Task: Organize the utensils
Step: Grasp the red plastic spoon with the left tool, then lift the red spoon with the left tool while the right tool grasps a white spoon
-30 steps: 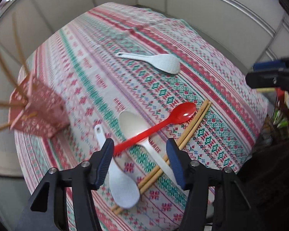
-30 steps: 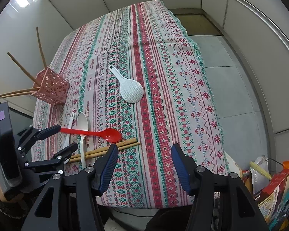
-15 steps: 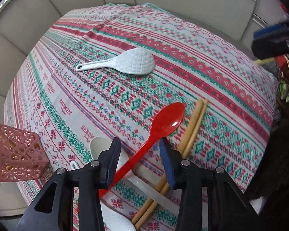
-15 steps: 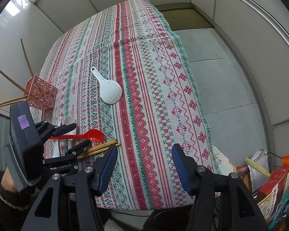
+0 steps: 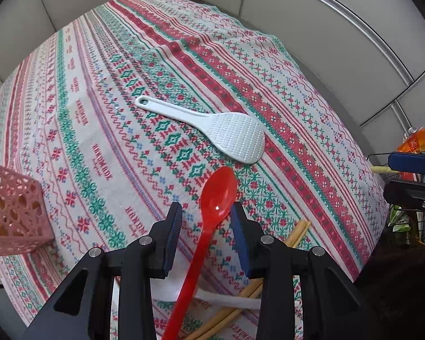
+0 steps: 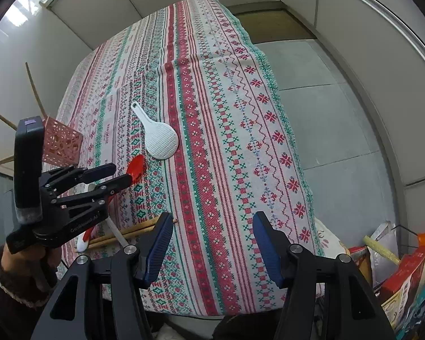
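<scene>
In the left wrist view the left claw (image 5: pixel 206 215) fills the lower middle of the frame, its jaws closing around the red spoon (image 5: pixel 209 218), whose handle runs down between them to the bottom edge and whose bowl pokes out just above the tips; gaps show on both sides of the spoon, so the pads do not yet press on it. Under the spoon, at the lower right of center, lie wooden chopsticks (image 5: pixel 296 231) and a white spoon handle (image 5: pixel 229 301) on the patterned tabletop (image 5: pixel 283 90). A white rice paddle (image 5: pixel 229 136) lies flat in the middle of the frame, just beyond the spoon's bowl and apart from it. A pink lattice basket (image 5: pixel 12 212) stands at the left edge. In the right wrist view the right claw (image 6: pixel 212 243) hangs open and empty at the bottom, over the near edge of the tabletop, with the left claw at the left of the frame.
</scene>
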